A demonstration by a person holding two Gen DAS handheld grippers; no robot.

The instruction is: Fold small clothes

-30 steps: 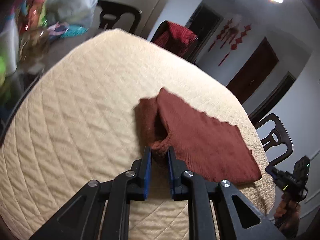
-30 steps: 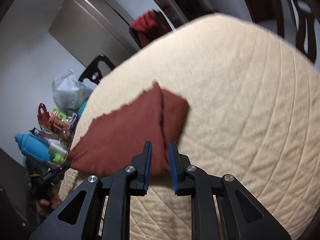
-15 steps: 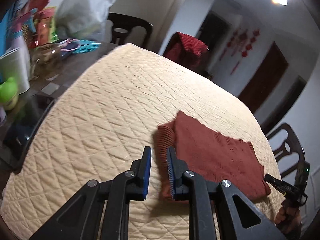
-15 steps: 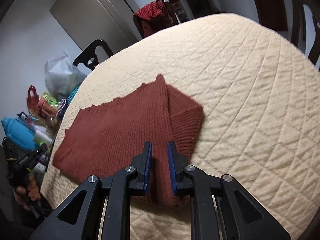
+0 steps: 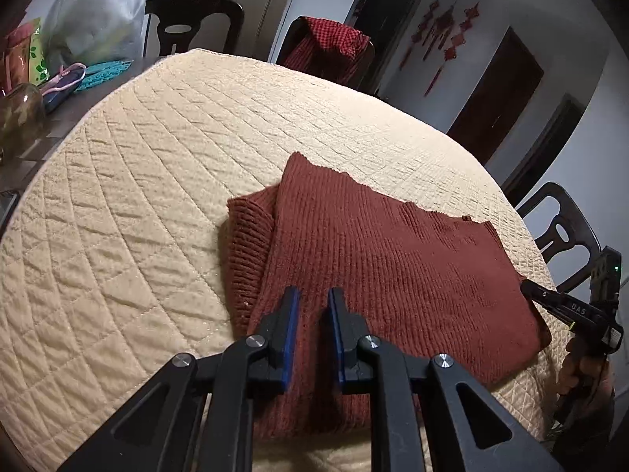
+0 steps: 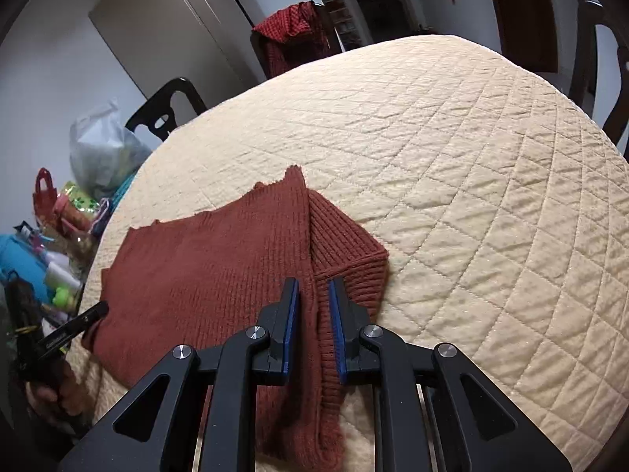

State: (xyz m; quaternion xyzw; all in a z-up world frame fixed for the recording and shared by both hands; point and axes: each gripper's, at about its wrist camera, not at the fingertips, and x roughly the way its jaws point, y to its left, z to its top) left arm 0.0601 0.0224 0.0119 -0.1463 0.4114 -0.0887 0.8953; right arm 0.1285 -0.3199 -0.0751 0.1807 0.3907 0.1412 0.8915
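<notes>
A rust-red knitted garment (image 5: 385,267) lies flat on the cream quilted table cover (image 5: 157,181), with a ribbed sleeve folded in at its side. My left gripper (image 5: 313,295) hovers over one end of it, jaws slightly apart and empty. My right gripper (image 6: 313,285) hovers over the opposite end by the ribbed fold (image 6: 346,251), jaws slightly apart, holding nothing. Each gripper shows at the edge of the other's view: the right one (image 5: 566,306) and the left one (image 6: 74,324).
Dark chairs (image 5: 188,27) stand around the table, one draped with a red checked cloth (image 5: 330,47). A plastic bag (image 6: 102,149), bottles and packets crowd the table side (image 6: 51,244) beyond the quilt.
My left gripper let go of the sleeve edge it pinched and drew back. The garment settled flat on the quilt. Both grippers lowered closer over the cloth ends.
</notes>
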